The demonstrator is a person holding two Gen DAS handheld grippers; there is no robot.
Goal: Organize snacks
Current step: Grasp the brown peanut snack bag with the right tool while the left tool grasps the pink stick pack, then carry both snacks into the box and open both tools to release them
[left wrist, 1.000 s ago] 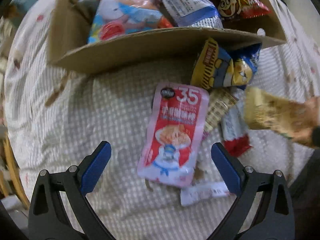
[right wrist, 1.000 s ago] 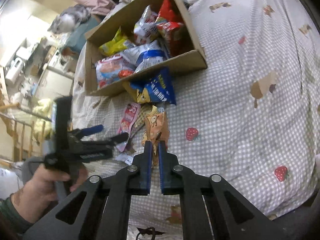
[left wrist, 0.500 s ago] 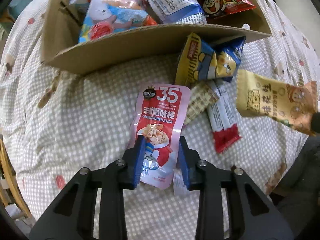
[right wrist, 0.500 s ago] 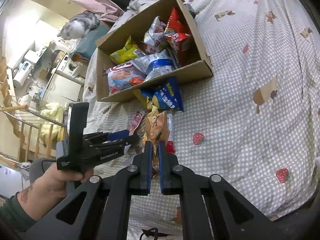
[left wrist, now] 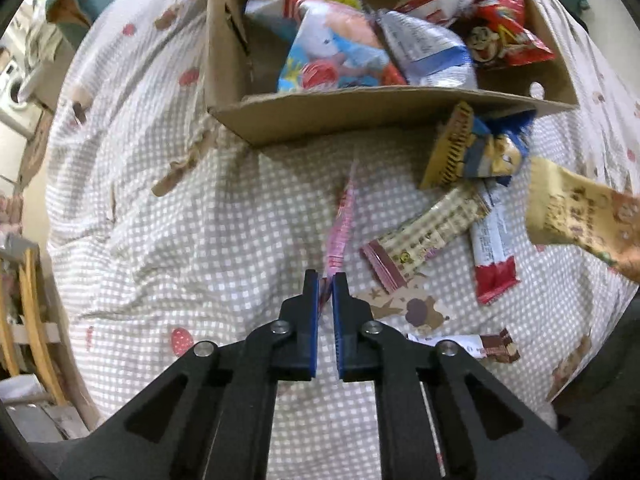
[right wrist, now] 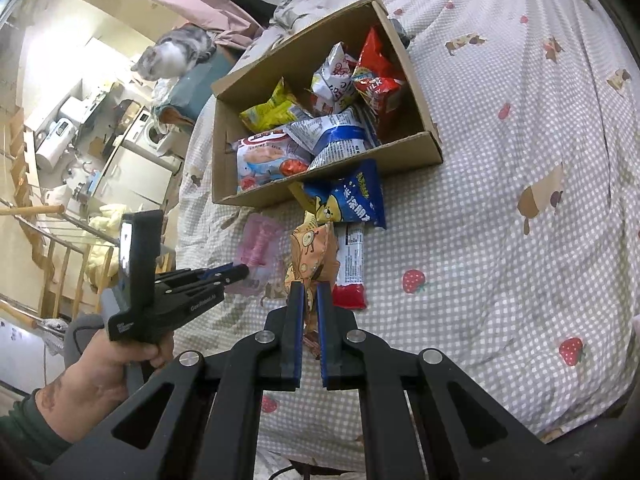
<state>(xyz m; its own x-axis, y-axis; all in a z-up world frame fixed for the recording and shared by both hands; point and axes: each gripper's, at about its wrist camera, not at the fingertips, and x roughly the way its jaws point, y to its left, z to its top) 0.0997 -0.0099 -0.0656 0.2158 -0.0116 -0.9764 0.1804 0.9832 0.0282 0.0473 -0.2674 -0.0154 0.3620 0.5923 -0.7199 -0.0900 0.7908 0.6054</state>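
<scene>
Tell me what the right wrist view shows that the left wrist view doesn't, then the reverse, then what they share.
Right wrist only: a cat beyond the bed, the person's hand on the left hand-held gripper, the right hand-held gripper.
Left wrist only: a checkered wafer pack and a small brown-ended bar on the bedspread.
Both: the cardboard box of snacks, the pink packet in the left gripper, the tan packet in the right, the blue bag.

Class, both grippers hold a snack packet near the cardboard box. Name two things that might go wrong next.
1. The left gripper pinches only the thin edge of the flat pink packet; it may slip out.
2. The brown cardboard box is crowded, so the right gripper's orange packet might slide off.
</scene>
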